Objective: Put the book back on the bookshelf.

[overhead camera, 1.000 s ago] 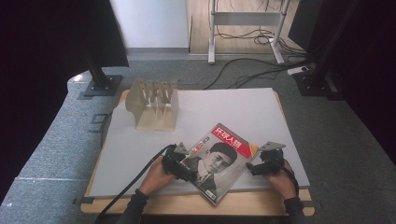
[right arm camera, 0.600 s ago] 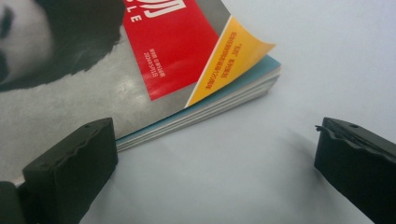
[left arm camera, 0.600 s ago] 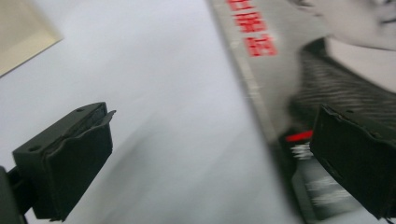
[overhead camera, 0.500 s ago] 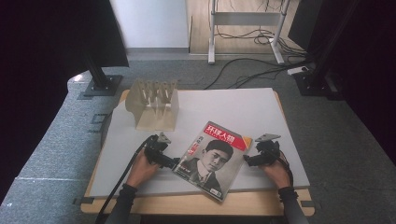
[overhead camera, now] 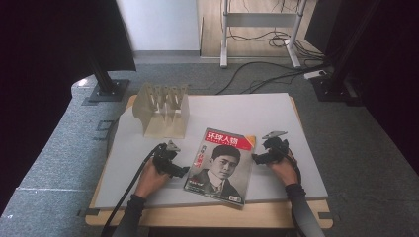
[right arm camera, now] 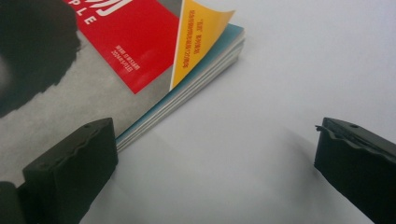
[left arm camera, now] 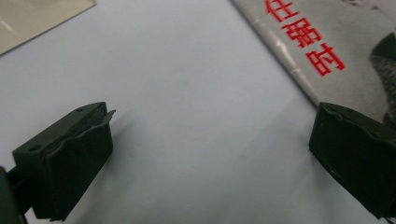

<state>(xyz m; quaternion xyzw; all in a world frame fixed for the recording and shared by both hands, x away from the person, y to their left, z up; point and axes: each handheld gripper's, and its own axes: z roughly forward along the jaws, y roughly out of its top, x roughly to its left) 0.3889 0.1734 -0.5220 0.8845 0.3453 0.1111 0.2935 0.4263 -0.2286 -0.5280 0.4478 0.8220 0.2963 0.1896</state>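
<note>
— One magazine (overhead camera: pixel 220 165) lies flat on the white board (overhead camera: pixel 276 111), near the front edge, a little right of the middle. Its cover with red title and a portrait faces up, and it is turned slightly against the board's edges.

— Is its cover lying closed?

— Mostly. In the right gripper view, the yellow corner (right arm camera: pixel 198 39) of the cover curls up from the pages below.

— Where are the tools?

— Both are low over the board, one at each side of the magazine. The left gripper (overhead camera: pixel 184 171) is just beside the magazine's left edge. Its jaws stand wide apart and they hold nothing. In the left gripper view one jaw is over the bare board and the other is at the magazine's border.

— And the other one?

— The right gripper (overhead camera: pixel 256 159) is at the magazine's right edge, also spread wide, with nothing between the jaws. One jaw is next to the page edges, the other over the bare board.

— What else is on the board?

— A beige rack (overhead camera: pixel 162 108) with upright dividers stands at the far left part, well apart from the magazine.
</note>
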